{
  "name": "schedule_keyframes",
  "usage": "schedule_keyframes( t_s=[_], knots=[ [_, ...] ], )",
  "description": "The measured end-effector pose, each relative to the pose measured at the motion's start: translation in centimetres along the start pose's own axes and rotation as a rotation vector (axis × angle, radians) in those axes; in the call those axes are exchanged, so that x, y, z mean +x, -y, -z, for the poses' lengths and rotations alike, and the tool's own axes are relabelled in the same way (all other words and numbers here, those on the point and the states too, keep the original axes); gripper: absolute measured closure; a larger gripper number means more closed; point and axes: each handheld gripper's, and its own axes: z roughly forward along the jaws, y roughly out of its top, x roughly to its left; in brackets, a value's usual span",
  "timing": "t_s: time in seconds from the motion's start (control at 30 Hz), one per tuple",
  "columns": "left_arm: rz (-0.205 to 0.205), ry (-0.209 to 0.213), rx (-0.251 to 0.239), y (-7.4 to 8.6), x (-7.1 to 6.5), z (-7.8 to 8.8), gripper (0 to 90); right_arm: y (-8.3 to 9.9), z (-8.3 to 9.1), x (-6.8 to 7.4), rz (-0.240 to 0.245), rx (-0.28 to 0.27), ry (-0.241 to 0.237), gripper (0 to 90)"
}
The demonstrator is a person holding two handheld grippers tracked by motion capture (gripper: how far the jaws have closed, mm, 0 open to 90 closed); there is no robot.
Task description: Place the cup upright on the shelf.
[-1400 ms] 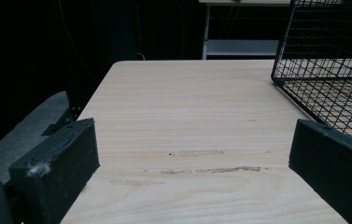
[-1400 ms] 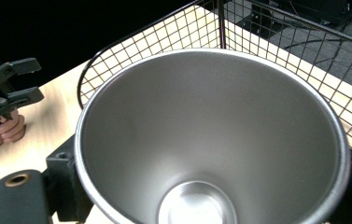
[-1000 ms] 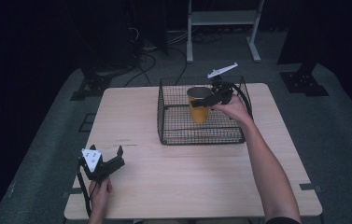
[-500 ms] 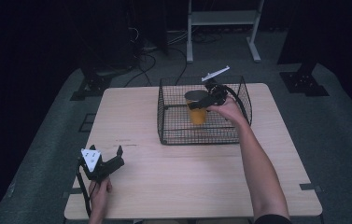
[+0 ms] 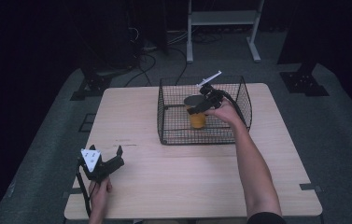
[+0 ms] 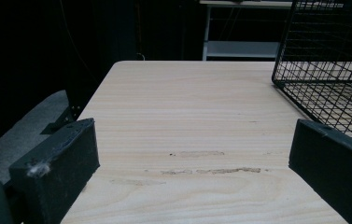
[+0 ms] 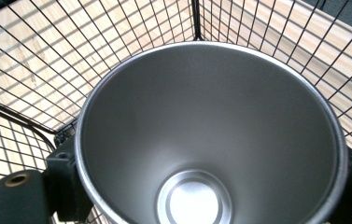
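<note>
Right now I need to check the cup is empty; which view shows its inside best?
The right gripper view: the cup shows a bare metal bottom. The high view shows its orange side in the basket.

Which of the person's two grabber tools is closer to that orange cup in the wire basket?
The right. The right gripper grips the orange cup inside the wire basket, while the left gripper sits open near the table's front left corner.

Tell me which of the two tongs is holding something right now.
The right tongs, inside the wire basket, are clamped on the orange cup with the steel interior. The left tongs rest open and empty near the table's front-left corner.
</note>
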Motion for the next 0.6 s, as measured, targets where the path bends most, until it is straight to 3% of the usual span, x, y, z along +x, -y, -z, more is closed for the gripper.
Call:
schedule_keyframes(
  t_s=[0.6],
  knots=[
    [-0.002, -0.001, -0.001, 0.01, -0.04, 0.02, 0.8, 0.26, 0.01, 0.43, 0.045, 0.017, 0.014, 11.1]
  ],
)
